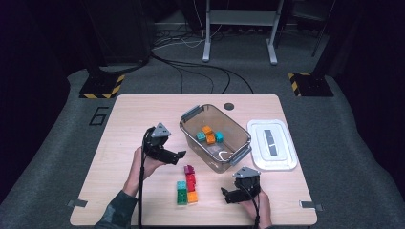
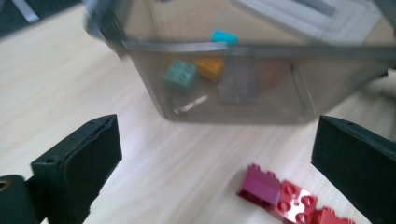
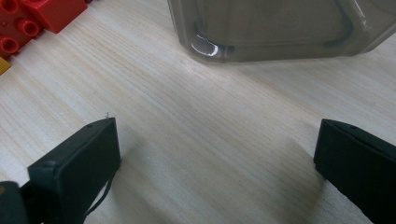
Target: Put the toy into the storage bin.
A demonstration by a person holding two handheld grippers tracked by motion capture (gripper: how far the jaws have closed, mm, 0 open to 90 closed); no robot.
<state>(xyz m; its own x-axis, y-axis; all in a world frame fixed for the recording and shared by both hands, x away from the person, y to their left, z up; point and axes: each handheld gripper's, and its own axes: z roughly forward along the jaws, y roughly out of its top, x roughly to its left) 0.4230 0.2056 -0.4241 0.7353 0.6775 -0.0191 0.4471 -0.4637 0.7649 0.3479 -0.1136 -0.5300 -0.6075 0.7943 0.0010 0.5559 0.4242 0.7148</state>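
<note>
A clear plastic bin stands mid-table with orange and teal bricks inside. In front of it lies a cluster of loose bricks: magenta, red, teal, green and orange. My left gripper hovers left of the bin, just behind the magenta brick, open with nothing between its jaws. In the left gripper view the open gripper faces the bin wall, with the magenta brick and a red brick low down. My right gripper rests open near the front edge; the right gripper view has this gripper over bare wood.
A white lid lies right of the bin. A dark round grommet sits at the table's far edge. The bin's corner and red bricks lie beyond the right jaws. Light wood tabletop stretches left of the left hand.
</note>
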